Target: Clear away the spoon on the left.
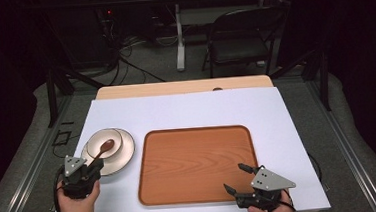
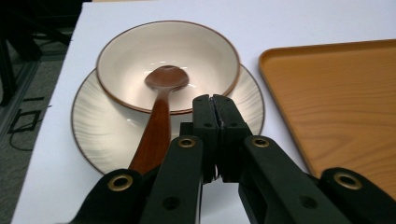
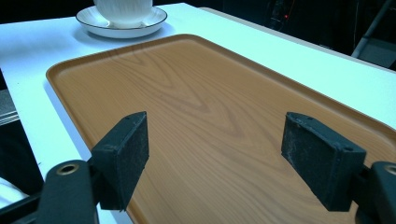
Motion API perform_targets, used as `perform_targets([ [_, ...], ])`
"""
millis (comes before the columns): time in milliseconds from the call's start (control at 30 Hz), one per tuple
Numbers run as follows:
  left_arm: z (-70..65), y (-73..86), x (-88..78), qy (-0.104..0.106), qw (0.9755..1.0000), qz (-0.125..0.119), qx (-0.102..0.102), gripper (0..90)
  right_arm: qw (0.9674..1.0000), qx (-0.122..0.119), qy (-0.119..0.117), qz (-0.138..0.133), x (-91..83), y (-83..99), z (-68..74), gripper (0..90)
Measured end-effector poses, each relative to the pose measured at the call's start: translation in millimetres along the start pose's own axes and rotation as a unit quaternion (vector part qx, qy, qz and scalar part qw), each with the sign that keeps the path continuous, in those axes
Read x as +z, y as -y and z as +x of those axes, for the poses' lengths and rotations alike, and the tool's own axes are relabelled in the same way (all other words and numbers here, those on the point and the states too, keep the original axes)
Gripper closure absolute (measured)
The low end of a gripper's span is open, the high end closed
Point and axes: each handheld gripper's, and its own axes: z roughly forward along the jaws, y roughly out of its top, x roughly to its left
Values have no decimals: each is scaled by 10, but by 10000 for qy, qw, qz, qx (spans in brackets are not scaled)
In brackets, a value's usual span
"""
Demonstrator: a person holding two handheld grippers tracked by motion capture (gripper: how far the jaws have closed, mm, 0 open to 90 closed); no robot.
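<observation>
The left gripper (image 2: pixel 215 105), jaws clenched on nothing, is poised above the plate (image 2: pixel 100 130) just right of the wooden spoon (image 2: pixel 159 116), whose handle runs back from the bowl (image 2: pixel 140 56), while the right gripper (image 1: pixel 238 177) is held released over the tray (image 1: pixel 195 160).

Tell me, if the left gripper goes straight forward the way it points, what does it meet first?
Probably the plate rim, then the bowl on it. The shut left gripper points there; depth is unclear.

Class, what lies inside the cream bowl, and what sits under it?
Inside the bowl rests a wooden spoon's head. Under it sits a ribbed plate; the bowl covers the plate's centre.
</observation>
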Motion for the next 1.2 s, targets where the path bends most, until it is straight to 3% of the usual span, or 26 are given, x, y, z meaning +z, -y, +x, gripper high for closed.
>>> perform_targets([
  [167,71,2,-9,-107,9999,-33,-89,885,10000,1,-3,-3,0,0,-1,230],
  [400,206,0,-41,-409,9990,-98,-134,885,10000,13,-15,5,1,1,2,231],
  [700,336,10,-41,-602,9977,-157,-259,881,10000,11,-30,6,5,2,3,233],
  [1200,532,-64,8,-980,9940,-312,-362,870,10000,38,-18,10,22,4,10,233],
])
